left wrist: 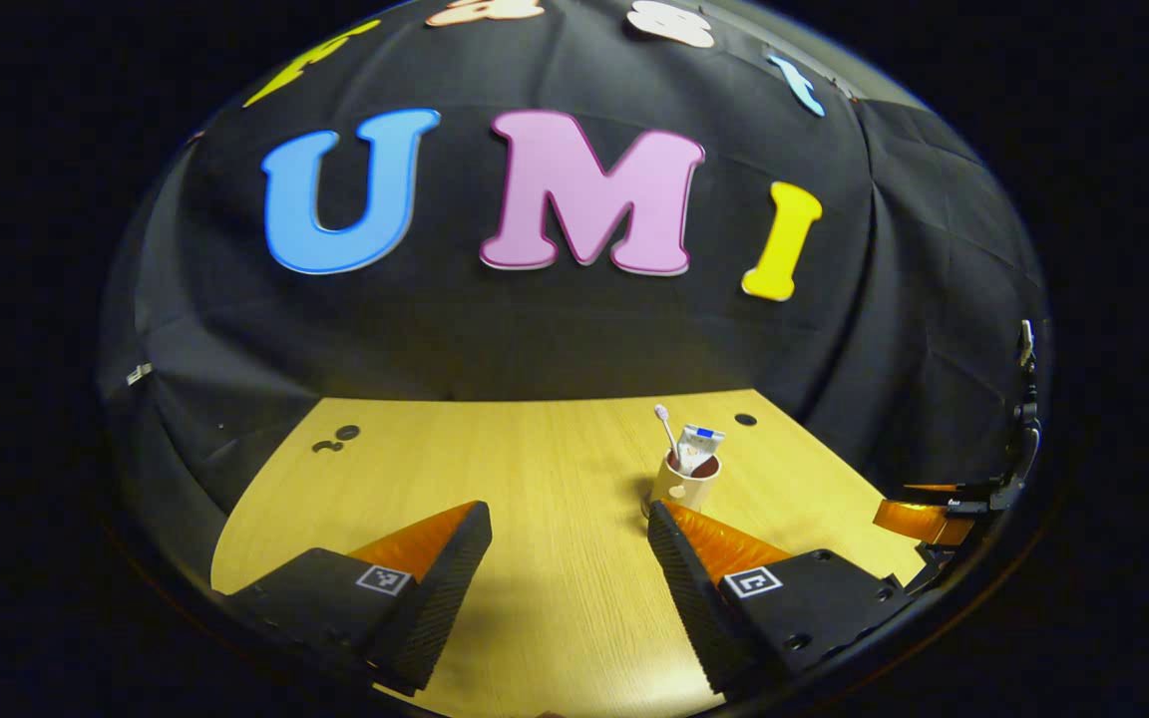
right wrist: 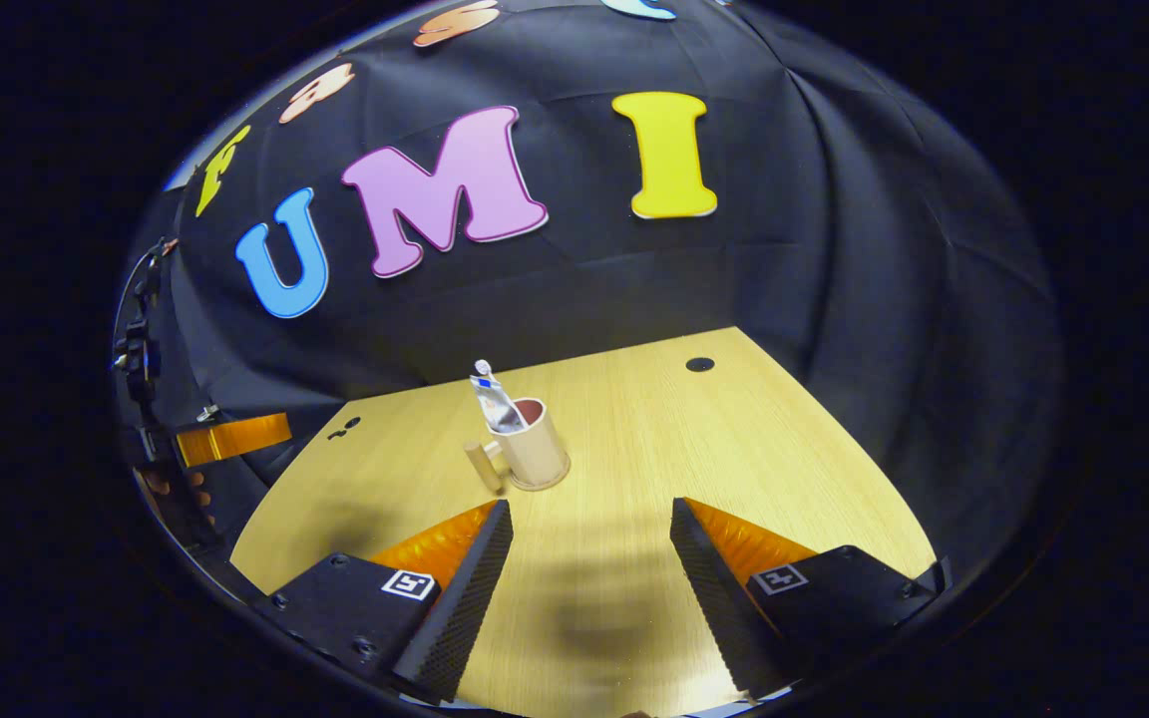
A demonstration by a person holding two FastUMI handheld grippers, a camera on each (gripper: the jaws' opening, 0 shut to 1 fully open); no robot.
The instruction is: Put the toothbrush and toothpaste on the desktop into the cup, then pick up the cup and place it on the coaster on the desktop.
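The cup (right wrist: 533, 448) stands upright on the wooden desktop (right wrist: 734, 439), a little above and left of the centre of the right gripper view, and both the toothbrush (left wrist: 665, 427) and the toothpaste (left wrist: 698, 446) already stand inside it, leaning out over the rim. In the right gripper view the cup shows a handle (right wrist: 483, 465) that points to the left of the frame, toward the side where the other gripper appears at the left edge. The right gripper (right wrist: 589, 558) has its jaws spread wide with nothing between them, and the cup lies ahead of them, slightly left of the gap, so it is apart from both fingers. The left gripper (left wrist: 567, 568) is also spread wide and holds nothing; in the left gripper view the cup sits just beyond the tip of the finger on the right of the frame, near it, though it is not possible to tell if they touch. A ring at the foot of the cup may be the coaster, but this is too small to judge. If the cup is not yet placed, the left gripper seems the nearer one, and it would need to shift toward the right of its frame so that the upright wall of the cup comes between the fingers.
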